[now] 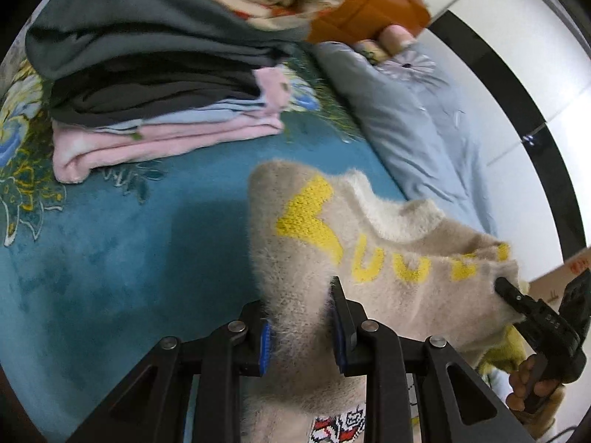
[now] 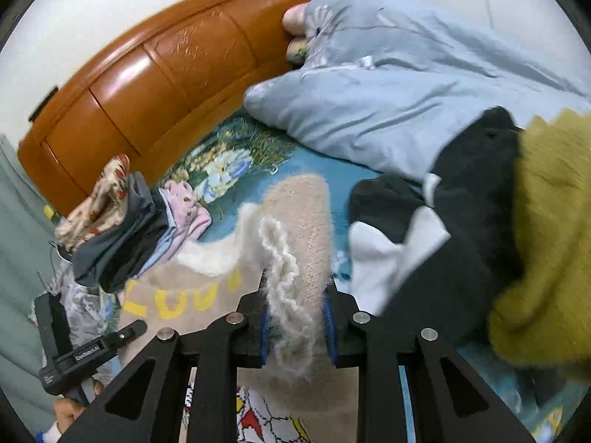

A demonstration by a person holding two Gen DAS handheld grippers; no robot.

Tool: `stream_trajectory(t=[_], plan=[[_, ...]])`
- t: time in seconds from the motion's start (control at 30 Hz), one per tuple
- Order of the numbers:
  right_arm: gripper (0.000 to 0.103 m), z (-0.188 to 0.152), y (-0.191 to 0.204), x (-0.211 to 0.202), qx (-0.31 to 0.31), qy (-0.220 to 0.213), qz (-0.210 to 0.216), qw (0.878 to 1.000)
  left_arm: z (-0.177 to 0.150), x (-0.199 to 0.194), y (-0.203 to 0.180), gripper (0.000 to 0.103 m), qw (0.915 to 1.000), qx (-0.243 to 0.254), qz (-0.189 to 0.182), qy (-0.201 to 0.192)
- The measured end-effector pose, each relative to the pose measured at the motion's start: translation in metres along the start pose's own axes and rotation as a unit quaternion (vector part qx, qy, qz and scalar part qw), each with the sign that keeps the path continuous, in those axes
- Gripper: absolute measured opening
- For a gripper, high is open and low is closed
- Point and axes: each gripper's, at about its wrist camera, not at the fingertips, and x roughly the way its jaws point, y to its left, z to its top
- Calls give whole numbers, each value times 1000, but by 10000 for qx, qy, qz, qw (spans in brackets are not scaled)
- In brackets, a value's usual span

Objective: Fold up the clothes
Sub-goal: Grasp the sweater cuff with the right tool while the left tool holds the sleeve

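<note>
**A:** Both tools are on the same garment. The left tool [image 1: 301,326] is clamped on a fold of the beige fuzzy sweater [image 1: 369,258], fabric bunched tight between its blue pads [image 1: 265,347].

**B:** And the right tool [image 2: 295,326] is clamped too, pinching the sweater's cream trim [image 2: 284,273] together with the beige knit. From the left wrist view the right tool shows at the far edge of the sweater, a hand [image 1: 528,380] wrapped around its grip.

**A:** So where does the sweater sit?

**B:** Held up between the two tools above the teal bedspread [image 1: 110,258], yellow letters [image 1: 369,262] running across its front. A patterned red, white and black patch [image 1: 338,422] shows at the bottom edge.

**A:** Over on the left, a stack of folded clothes [image 1: 147,85]: pink at the bottom, then light blue, dark layers, grey, and a floral piece on top. It rests on the bedspread, well apart from the sweater.

**B:** On the right side, a loose heap: a black-and-white garment [image 2: 443,229] lying against a mustard fuzzy one [image 2: 546,240].

**A:** Behind them a pale blue pillow [image 2: 369,92] lies up against the orange-brown headboard [image 2: 166,62].
</note>
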Motion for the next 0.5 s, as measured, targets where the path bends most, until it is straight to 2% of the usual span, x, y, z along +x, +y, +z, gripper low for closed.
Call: stream_trajectory(t=[0.17, 0.23, 0.3, 0.5], plan=[[24, -2, -5, 62, 210, 555, -335, 9977, -16, 23, 21, 28, 9989, 97, 291, 363], [25, -10, -11, 77, 374, 737, -488, 9954, -22, 28, 32, 30, 9985, -14, 315, 458], [25, -12, -14, 76, 434, 751, -570, 9946, -22, 28, 39, 34, 9984, -217, 216, 484], [31, -12, -19, 64, 560, 710, -778, 9929, -31, 16, 42, 48, 9976, -408, 191, 529]])
